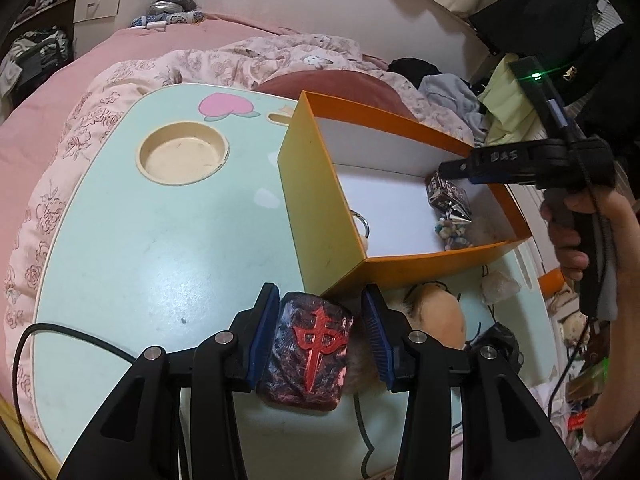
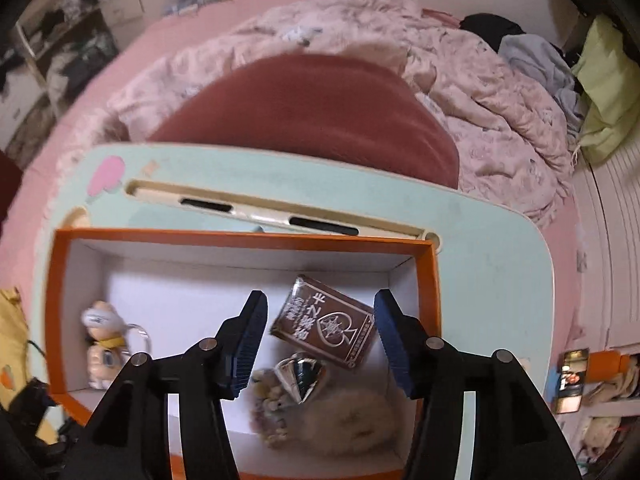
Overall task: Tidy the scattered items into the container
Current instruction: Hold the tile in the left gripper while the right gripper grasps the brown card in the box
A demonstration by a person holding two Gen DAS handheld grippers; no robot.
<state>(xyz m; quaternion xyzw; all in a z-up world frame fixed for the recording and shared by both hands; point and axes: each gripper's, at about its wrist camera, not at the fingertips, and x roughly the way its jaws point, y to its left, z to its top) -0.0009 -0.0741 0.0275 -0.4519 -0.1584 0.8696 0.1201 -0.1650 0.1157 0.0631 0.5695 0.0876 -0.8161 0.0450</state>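
I am looking out along the left tongs, which are pinching a dark block with a red character: the left blue pad is pressing on its side, while the right pad is standing just off its upper edge, so the contact on that side is unclear to me. The block is hanging above the pale green desk, just in front of the near corner of the orange box. Further left on the desk a round recess is sitting in the surface, with a pink peach sticker beyond it. A fluffy tan plush is lying on the desk just right of the block, outside the box.

Moving right, the box is standing open with a white interior. Inside, at its left end, a small plush keychain with a ring is lying against the wall. Toward the right end a brown card pack is resting tilted on the box floor, beside a shiny silver piece, a beaded cluster and a pale furry pompom.

The right tongs are hanging spread over the box, pointing down, with the card pack below their gap and neither pad touching it. A hand is gripping their handle at the far right.
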